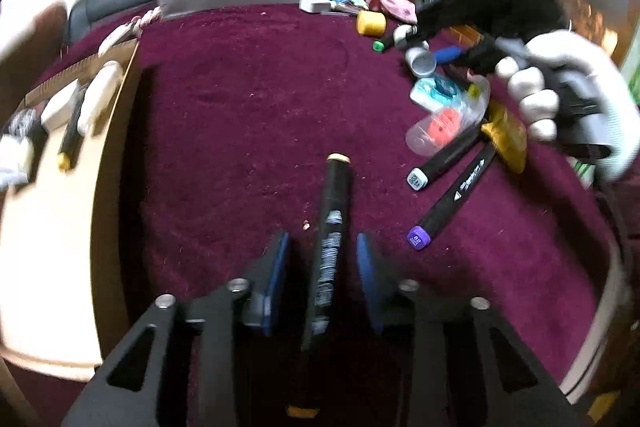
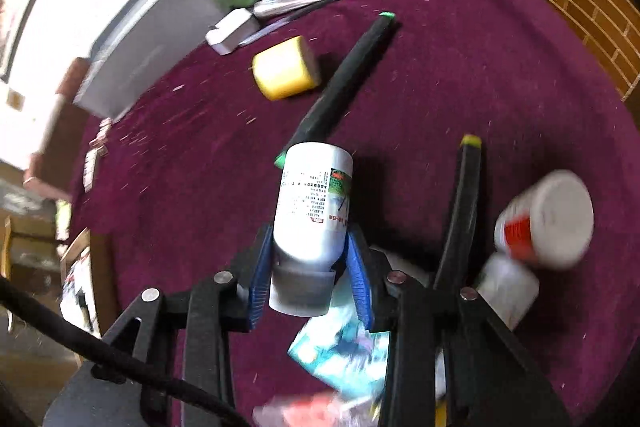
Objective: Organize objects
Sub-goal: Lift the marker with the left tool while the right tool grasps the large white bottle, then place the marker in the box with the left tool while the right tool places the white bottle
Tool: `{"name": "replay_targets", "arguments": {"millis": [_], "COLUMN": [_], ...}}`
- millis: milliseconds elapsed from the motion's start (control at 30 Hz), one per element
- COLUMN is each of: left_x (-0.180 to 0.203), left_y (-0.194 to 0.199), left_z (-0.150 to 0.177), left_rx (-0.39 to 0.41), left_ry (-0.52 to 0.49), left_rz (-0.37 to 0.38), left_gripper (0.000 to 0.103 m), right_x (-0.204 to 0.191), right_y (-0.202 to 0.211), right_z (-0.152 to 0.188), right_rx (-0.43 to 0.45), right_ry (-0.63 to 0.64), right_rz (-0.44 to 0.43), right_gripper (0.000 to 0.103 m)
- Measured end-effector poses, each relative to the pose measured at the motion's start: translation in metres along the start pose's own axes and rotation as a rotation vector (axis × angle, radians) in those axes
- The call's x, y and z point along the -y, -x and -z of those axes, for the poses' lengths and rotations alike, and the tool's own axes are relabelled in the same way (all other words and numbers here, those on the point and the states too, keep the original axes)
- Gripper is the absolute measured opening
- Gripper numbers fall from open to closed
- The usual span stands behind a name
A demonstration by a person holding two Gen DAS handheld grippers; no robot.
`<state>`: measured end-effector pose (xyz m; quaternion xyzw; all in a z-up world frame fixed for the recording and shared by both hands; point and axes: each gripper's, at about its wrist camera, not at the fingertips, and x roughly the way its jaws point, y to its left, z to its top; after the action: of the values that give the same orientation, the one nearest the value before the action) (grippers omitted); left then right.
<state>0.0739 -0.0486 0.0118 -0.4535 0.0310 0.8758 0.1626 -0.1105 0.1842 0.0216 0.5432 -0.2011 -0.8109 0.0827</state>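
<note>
Left fingers (image 1: 280,259) straddle black marker (image 1: 334,223) untouched; right fingers (image 2: 262,275) pinch white bottle (image 2: 312,211); its slick round body may slip.

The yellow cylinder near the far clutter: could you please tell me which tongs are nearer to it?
Right. The right tongs, closed on a white bottle, sit just short of the yellow cylinder; the left tongs straddle a black marker far across the cloth.
</note>
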Motion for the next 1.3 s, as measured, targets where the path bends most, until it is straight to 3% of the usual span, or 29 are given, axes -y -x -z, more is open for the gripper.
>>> {"name": "replay_targets", "arguments": {"millis": [67,133,200,233,267,467,733,867,967,1300], "left_x": [0.018,0.03,0.03,0.026,0.02,-0.022,-0.062,-0.094,-0.121,-0.199], "left_y": [-0.007,-0.01,-0.01,-0.008,-0.006,0.019,0.07,0.09,0.097,0.075], "left_z": [-0.003,-0.004,-0.004,-0.004,-0.004,-0.001,-0.002,-0.001,0.0,-0.022], "left_rx": [-0.026,-0.018,-0.014,-0.008,-0.005,0.068,0.196,0.23,0.24,0.168], "left_ry": [-0.084,-0.144,-0.15,-0.139,-0.109,0.087,0.2,0.269,0.317,0.363], "left_rz": [-0.05,-0.1,-0.059,-0.036,-0.032,0.129,0.163,0.159,0.115,-0.022], "left_gripper": [0.054,0.053,0.035,0.018,0.013,0.013,0.013,0.013,0.013,0.013], "right_x": [-0.006,-0.012,-0.018,-0.02,-0.022,-0.035,-0.065,-0.091,-0.115,-0.207], "right_y": [0.01,0.02,0.027,0.033,0.039,0.065,0.078,0.078,0.074,0.02], "right_z": [0.012,0.023,0.028,0.031,0.034,0.051,0.082,0.094,0.102,0.128], "right_rx": [0.004,0.019,0.04,0.05,0.056,0.07,0.049,0.025,0.006,-0.12], "right_ry": [0.033,0.069,0.103,0.117,0.126,0.175,0.263,0.31,0.349,0.448], "right_rz": [-0.041,-0.066,-0.079,-0.093,-0.115,-0.192,-0.278,-0.318,-0.348,-0.382], "right_gripper": [0.033,0.033,0.033,0.033,0.033,0.033,0.033,0.033,0.033,0.033]}}
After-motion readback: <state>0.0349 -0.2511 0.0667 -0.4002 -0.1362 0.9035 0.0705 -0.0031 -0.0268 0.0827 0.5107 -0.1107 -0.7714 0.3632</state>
